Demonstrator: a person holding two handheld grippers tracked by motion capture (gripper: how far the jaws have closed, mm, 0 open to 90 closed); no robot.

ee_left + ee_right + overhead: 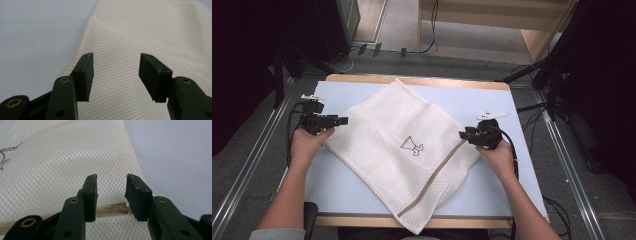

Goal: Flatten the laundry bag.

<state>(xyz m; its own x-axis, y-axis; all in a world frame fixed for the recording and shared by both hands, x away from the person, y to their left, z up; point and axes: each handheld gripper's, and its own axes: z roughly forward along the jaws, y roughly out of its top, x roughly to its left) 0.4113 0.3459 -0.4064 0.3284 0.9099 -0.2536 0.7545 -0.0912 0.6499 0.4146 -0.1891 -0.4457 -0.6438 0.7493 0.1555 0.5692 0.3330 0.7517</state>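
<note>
while both hands rest at the desk's sides, the scene reads so:

bag: a white mesh bag [402, 150] lies flat on the desk [492, 102], turned like a diamond, one corner toward the far edge, one hanging over the near edge.
bag markings: a small dark line drawing [412, 146] sits near the middle; a tan zipper [432, 180] runs slantwise across the bag's right half.
left gripper: the left gripper [341, 120] is at the bag's left corner, held level and pointing right. in the left gripper view its jaws are spread apart above the mesh, with nothing pinched between them; released.
right gripper: the right gripper [463, 134] is at the bag's right corner, pointing left toward the bag. in the right gripper view its jaws stand apart over the mesh, and the zipper's end [117, 209] lies on the cloth just below and between them; the pads do not press on it; released.
left hand: the left hand [309, 142] grips its tool from the near side, beside the bag's left edge.
right hand: the right hand [499, 155] grips its tool just off the bag's right corner.
desk: pale blue top with a wooden rim, bare blue showing on both sides of the bag.
floor: grey, with cables [362, 50] beyond the desk's far edge.
</note>
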